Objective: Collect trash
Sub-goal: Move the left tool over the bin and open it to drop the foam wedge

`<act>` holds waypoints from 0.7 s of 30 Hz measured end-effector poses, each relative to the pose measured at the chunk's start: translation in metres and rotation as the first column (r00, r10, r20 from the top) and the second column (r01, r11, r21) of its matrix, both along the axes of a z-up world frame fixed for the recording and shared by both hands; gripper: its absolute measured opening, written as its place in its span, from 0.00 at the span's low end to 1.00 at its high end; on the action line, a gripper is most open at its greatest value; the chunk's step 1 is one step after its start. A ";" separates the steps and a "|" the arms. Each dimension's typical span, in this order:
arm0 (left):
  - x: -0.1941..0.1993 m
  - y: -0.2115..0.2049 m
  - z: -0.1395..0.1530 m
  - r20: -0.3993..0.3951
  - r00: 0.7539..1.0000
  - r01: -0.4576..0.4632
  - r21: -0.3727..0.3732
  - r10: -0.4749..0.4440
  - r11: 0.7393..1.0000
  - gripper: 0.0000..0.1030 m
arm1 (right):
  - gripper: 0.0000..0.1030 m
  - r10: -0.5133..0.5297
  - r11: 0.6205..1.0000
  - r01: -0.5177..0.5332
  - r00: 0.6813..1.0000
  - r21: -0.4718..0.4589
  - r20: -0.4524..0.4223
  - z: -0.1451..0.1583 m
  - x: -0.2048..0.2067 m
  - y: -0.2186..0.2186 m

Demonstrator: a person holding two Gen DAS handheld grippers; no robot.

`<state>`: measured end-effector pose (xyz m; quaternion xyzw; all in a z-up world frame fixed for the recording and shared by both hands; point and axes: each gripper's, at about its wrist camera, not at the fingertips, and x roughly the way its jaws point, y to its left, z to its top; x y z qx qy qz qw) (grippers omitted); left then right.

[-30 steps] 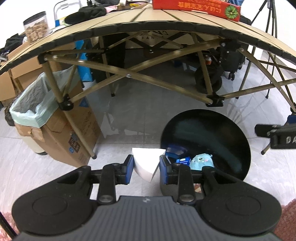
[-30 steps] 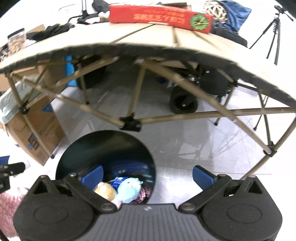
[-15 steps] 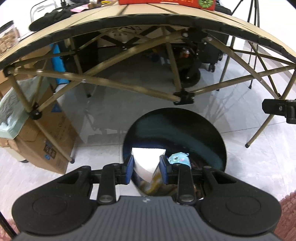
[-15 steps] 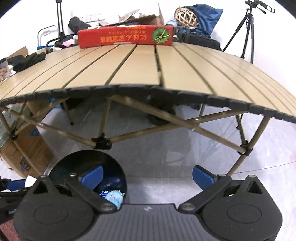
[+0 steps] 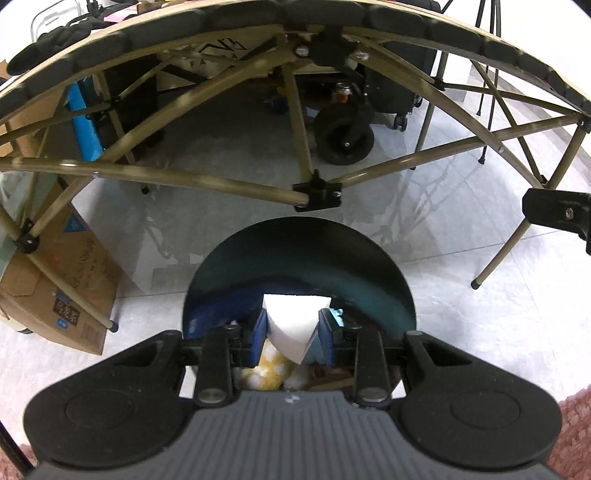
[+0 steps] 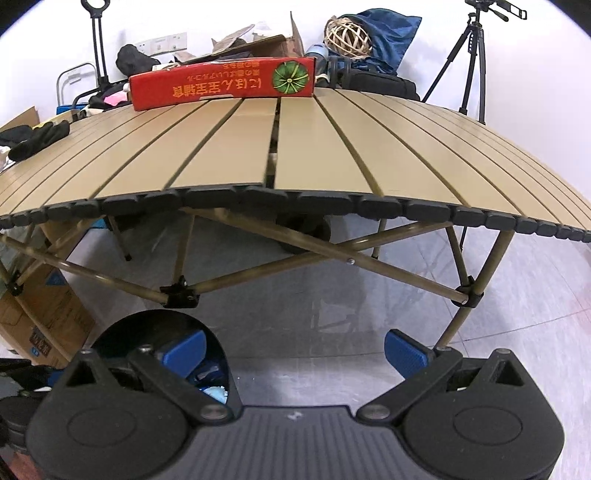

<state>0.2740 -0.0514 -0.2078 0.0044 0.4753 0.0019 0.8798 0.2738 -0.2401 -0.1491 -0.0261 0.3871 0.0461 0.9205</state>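
My left hand-held gripper (image 5: 292, 332) pinches a white folded paper (image 5: 293, 326) directly above the black trash bin (image 5: 388, 266), with a yellow plush (image 5: 264, 373) beneath it. My right hand-held gripper (image 6: 293, 349), spread wide and empty, faces the slatted tabletop (image 6: 295, 155); the bin sits lower left.

I count one white folded paper (image 5: 293, 325) between my left fingers, one black trash bin (image 5: 369, 254), one slatted folding table (image 6: 332, 147), one red box (image 6: 221, 83), one tripod (image 6: 469, 55), one rattan ball (image 6: 347, 33), and perhaps two plush toys in the bin, though they are partly hidden.
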 end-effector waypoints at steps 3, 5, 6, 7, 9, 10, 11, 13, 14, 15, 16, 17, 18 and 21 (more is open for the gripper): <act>0.005 -0.005 -0.003 -0.008 1.000 0.000 -0.003 0.000 1.000 0.30 | 1.00 -0.007 1.000 0.007 1.000 0.003 0.000 0.000 0.001 -0.002; 0.008 -0.006 -0.005 -0.016 1.000 -0.004 -0.005 0.004 1.000 0.30 | 1.00 -0.013 1.000 0.013 1.000 0.004 -0.004 -0.001 0.002 -0.004; 0.009 -0.007 -0.006 -0.019 1.000 -0.007 -0.004 0.007 1.000 0.30 | 1.00 -0.017 1.000 0.017 1.000 0.005 -0.007 -0.002 0.002 -0.004; 0.010 -0.007 -0.007 -0.020 1.000 -0.009 -0.001 0.009 1.000 0.30 | 1.00 -0.020 1.000 0.020 1.000 0.006 -0.009 -0.002 0.003 -0.005; 0.012 -0.008 -0.009 -0.025 1.000 -0.013 0.002 0.013 1.000 0.30 | 1.00 -0.025 1.000 0.025 1.000 0.008 -0.016 -0.004 0.003 -0.006; 0.012 -0.009 -0.010 -0.027 1.000 -0.013 0.001 0.013 1.000 0.30 | 1.00 -0.026 1.000 0.027 0.999 0.008 -0.020 -0.004 0.004 -0.006; 0.012 -0.010 -0.010 -0.028 1.000 -0.012 0.001 0.012 1.000 0.30 | 1.00 -0.027 1.000 0.027 0.999 0.008 -0.023 -0.005 0.004 -0.005; 0.012 -0.011 -0.010 -0.028 1.000 -0.009 0.004 0.009 1.000 0.30 | 1.00 -0.028 1.000 0.028 0.999 0.009 -0.030 -0.007 0.005 -0.005; 0.012 -0.011 -0.010 -0.027 1.000 -0.008 0.008 0.009 1.000 0.30 | 1.00 -0.028 1.000 0.028 0.999 0.009 -0.034 -0.008 0.006 -0.005; 0.012 -0.011 -0.011 -0.028 1.000 -0.010 0.014 0.010 1.000 0.31 | 1.00 -0.028 1.000 0.028 0.999 0.010 -0.038 -0.009 0.007 -0.005; 0.012 -0.010 -0.011 -0.031 0.999 -0.012 0.017 0.012 1.000 0.31 | 1.00 -0.027 1.000 0.028 0.999 0.012 -0.042 -0.009 0.008 -0.005; 0.013 -0.010 -0.011 -0.036 0.999 -0.017 0.020 0.018 1.000 0.32 | 1.00 -0.027 1.000 0.027 0.998 0.014 -0.048 -0.011 0.008 -0.005; 0.013 -0.009 -0.012 -0.040 0.999 -0.022 0.023 0.023 0.999 0.37 | 1.00 -0.026 1.000 0.027 0.998 0.016 -0.053 -0.012 0.009 -0.005; 0.015 -0.007 -0.013 -0.061 0.997 -0.040 0.024 0.042 0.999 0.75 | 1.00 -0.024 0.999 0.026 0.997 0.024 -0.077 -0.015 0.011 -0.005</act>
